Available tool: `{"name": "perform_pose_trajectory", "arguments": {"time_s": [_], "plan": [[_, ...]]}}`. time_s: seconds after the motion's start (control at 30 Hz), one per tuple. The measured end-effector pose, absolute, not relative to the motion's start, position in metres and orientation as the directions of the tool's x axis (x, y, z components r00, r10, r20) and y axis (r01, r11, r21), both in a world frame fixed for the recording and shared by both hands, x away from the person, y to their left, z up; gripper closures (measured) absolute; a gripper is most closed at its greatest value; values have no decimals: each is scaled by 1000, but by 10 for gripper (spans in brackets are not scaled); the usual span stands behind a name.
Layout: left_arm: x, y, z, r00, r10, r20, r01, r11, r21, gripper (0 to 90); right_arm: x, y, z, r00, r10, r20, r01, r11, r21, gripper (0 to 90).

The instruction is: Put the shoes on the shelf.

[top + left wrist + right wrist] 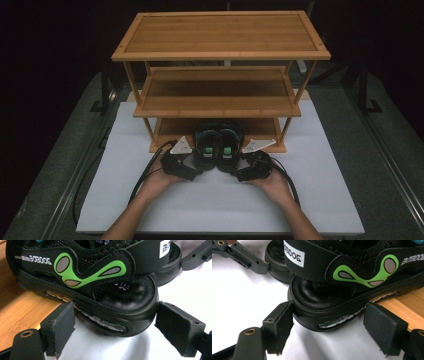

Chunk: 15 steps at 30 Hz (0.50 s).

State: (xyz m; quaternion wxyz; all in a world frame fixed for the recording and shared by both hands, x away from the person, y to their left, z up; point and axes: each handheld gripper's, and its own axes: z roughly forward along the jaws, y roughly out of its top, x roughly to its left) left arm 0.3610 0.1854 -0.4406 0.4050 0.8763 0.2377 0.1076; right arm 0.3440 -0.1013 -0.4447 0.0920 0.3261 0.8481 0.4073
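Observation:
A pair of black sandals with green side marks stands on the bottom shelf (172, 131) of a wooden rack, heels sticking out over the white board (220, 200). My left gripper (197, 167) is at the left sandal (207, 145). In the left gripper view the jaws of the left gripper (116, 315) straddle that sandal's heel (130, 297), with a slim gap at the right jaw. My right gripper (235, 172) is at the right sandal (229, 145). In the right gripper view the right gripper (329, 312) stands open around that sandal's heel (319, 295).
The three-tier bamboo rack (220, 35) fills the back of the board; its middle shelf (217, 95) overhangs the sandals. Bare white board lies in front of my hands. Dark table edges and metal rails (395, 150) run along both sides.

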Motion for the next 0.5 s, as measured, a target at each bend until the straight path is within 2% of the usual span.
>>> {"name": "perform_pose_trajectory", "arguments": {"time_s": [0.03, 0.13, 0.23, 0.5], "plan": [[363, 187, -440, 864, 503, -23, 338, -546, 767, 157, 347, -104, -443, -770, 623, 138, 491, 440, 752, 235], [365, 187, -439, 858, 514, -28, 339, -523, 782, 158, 350, -105, -442, -771, 623, 133, 485, 438, 757, 234], [367, 186, -433, 858, 514, -13, 313, -504, 805, 214, 351, -104, -438, -772, 626, 114, 459, 425, 780, 275], [379, 186, -437, 843, 536, -35, 338, -478, 811, 211, 363, -103, -437, -765, 635, 107, 461, 423, 780, 285]]}}
